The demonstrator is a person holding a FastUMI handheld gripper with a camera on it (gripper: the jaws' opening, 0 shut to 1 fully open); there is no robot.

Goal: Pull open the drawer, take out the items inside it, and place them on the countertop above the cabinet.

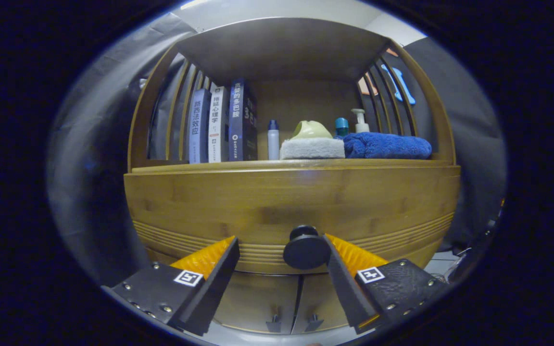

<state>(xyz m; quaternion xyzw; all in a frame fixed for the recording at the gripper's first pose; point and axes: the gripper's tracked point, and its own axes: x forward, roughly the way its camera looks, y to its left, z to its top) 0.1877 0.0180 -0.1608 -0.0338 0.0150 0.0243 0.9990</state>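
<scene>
while the drawer [291, 204] sits shut in the wooden cabinet [438, 139], its round dark knob [305, 249] stands out from the lower middle of the drawer front, and i see it between my fingers, close against the inner edge of the right finger [349, 257] and well apart from the left finger [209, 257]. my gripper [282, 252] has its jaws spread wide, holding nothing, with only the right one maybe touching the knob; i cannot tell for sure. the grooved bands on the drawer front run just behind the fingertips. above the drawer lies the counter [291, 165], a shelf framed by curved slatted sides. on it, from my left, three books [221, 125] stand upright together, then a small bottle [273, 139] with a blue cap, then a white sponge block [312, 148] with a pale green thing [311, 129] on top of it. just beside that lies a folded blue towel [386, 145], and behind the towel stand a teal-capped bottle [341, 126] and a white pump bottle [360, 120]. below the drawer i see two cabinet doors [277, 300] with small handles set near each other.
</scene>
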